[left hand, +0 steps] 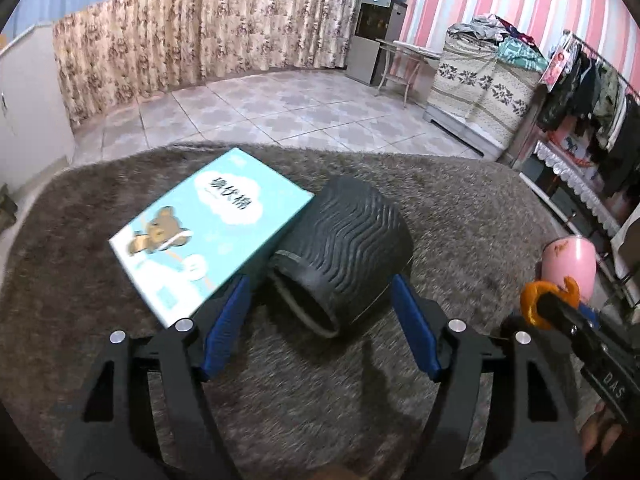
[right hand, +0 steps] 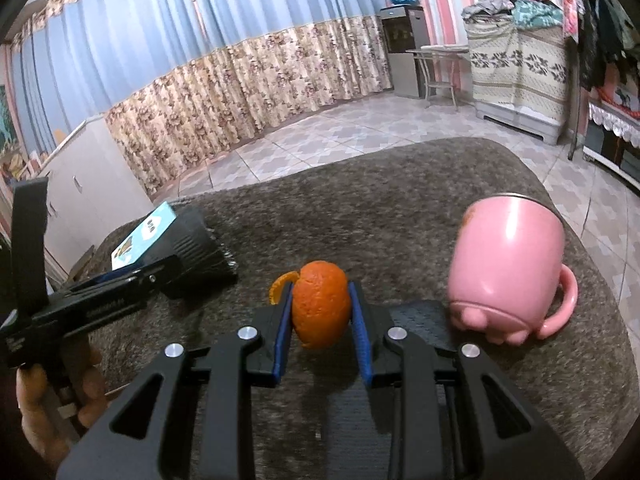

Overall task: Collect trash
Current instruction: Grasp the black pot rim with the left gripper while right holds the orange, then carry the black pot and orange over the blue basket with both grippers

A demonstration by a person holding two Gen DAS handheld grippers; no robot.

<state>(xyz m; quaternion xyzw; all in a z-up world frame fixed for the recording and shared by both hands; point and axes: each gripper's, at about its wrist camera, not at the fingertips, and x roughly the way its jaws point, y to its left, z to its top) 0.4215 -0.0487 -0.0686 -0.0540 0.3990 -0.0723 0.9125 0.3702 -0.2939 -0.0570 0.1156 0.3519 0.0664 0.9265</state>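
You're clenching the orange peel (right hand: 320, 310) in the right gripper (right hand: 320, 304); left gripper (left hand: 320, 300), jaws released, is straddling the toppled black bin (left hand: 344, 248), likely to right it; pink mug (right hand: 508, 264) at 2 o'clock.

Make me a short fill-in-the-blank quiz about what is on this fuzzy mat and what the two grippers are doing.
1. The right gripper is shut on an orange ____.
2. The black ribbed bin lies on its ____.
3. The cup is coloured ____.
4. Against the bin rests a tissue box picturing a ____.

Missing words: peel; side; pink; bear
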